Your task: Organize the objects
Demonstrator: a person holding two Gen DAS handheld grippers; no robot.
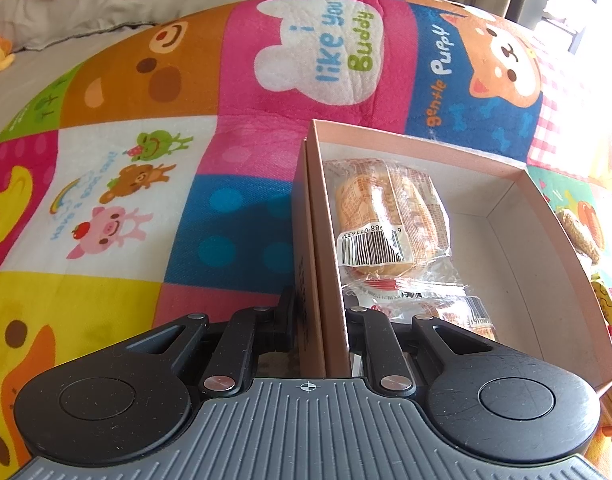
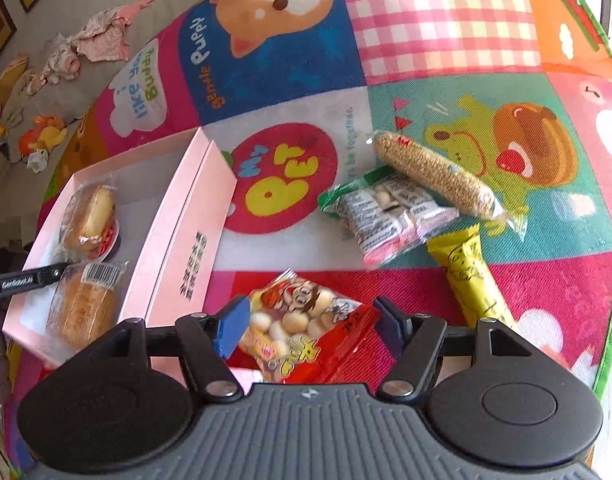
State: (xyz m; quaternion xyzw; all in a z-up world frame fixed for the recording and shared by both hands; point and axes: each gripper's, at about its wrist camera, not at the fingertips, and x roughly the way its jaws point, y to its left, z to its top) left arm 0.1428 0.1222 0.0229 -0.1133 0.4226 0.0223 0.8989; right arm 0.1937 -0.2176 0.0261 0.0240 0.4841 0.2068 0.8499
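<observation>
Left wrist: left gripper (image 1: 320, 320) clamped on near wall of pink box (image 1: 518, 184), one finger each side | two wrapped buns (image 1: 390, 216) lie inside the box | right wrist: right gripper (image 2: 312, 330) spread wide, red snack bag (image 2: 306, 328) on play mat (image 2: 446, 20) between fingers, contact unclear | three more snack packs right of the box: grain bar (image 2: 436, 174), candy pack (image 2: 386, 212), yellow stick (image 2: 472, 276).

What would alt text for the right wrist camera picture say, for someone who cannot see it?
Open right gripper with black fingers straddling a red and clear plastic bag of round white snacks on a colourful cartoon play mat. To its left, a shallow pink cardboard box holds wrapped pastries; three more snack packets lie beyond.
</observation>
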